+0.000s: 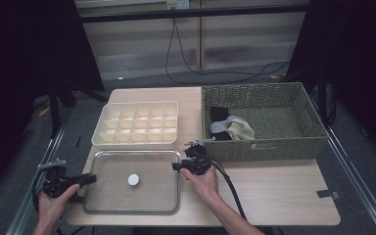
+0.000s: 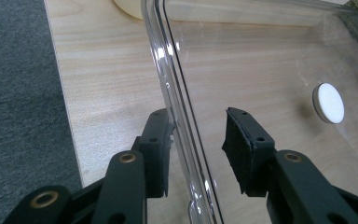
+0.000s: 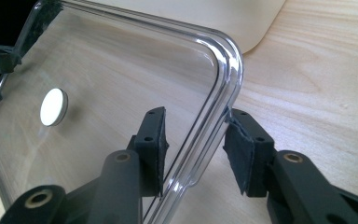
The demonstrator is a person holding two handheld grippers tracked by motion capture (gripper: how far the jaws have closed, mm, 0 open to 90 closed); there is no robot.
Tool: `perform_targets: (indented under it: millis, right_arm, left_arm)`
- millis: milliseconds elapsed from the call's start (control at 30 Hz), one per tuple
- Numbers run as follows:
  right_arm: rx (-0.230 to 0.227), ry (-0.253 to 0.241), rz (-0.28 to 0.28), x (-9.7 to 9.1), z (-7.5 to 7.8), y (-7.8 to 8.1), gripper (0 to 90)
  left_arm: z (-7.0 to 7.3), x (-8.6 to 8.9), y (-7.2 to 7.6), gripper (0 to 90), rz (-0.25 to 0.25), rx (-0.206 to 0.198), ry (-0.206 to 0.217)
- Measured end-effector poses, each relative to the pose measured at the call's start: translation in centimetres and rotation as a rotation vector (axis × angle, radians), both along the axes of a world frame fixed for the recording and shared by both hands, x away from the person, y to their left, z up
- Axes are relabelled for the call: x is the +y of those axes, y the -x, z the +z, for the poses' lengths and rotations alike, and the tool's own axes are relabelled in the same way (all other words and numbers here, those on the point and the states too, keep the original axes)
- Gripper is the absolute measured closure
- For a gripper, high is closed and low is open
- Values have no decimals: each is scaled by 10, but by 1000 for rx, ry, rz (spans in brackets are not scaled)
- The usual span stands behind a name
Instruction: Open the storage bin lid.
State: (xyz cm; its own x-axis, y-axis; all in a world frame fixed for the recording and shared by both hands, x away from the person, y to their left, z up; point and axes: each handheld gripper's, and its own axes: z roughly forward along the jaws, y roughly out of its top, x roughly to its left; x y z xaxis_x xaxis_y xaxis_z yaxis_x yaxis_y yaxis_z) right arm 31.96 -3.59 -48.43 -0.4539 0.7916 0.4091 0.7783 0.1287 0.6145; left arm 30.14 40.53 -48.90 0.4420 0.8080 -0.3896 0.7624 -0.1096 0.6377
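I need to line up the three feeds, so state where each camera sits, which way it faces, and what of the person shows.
High view: above the person's side, looking forward and down on the table; forearms, both hands, left gripper, right gripper.
Left gripper view: rides the left gripper, facing the clear lid's edge between open jaws.
Right gripper view: rides the right gripper, jaws astride the lid's opposite rim.
Shared: lid and its white knob.

- A cream divided organiser box [image 1: 136, 125] sits on the worktop [image 1: 274, 191] at about 11 o'clock.
- A green woven basket [image 1: 274, 147] at 2 o'clock holds bundled dark and pale cloths [image 1: 230, 126].
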Motion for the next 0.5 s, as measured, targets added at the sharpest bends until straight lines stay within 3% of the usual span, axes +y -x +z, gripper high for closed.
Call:
perform_targets:
  millis: [500]
  right_arm:
    - [5,28,0,4,-9,-3,565]
  left_arm:
    - [-5,-2,-5,579,10,14,-4]
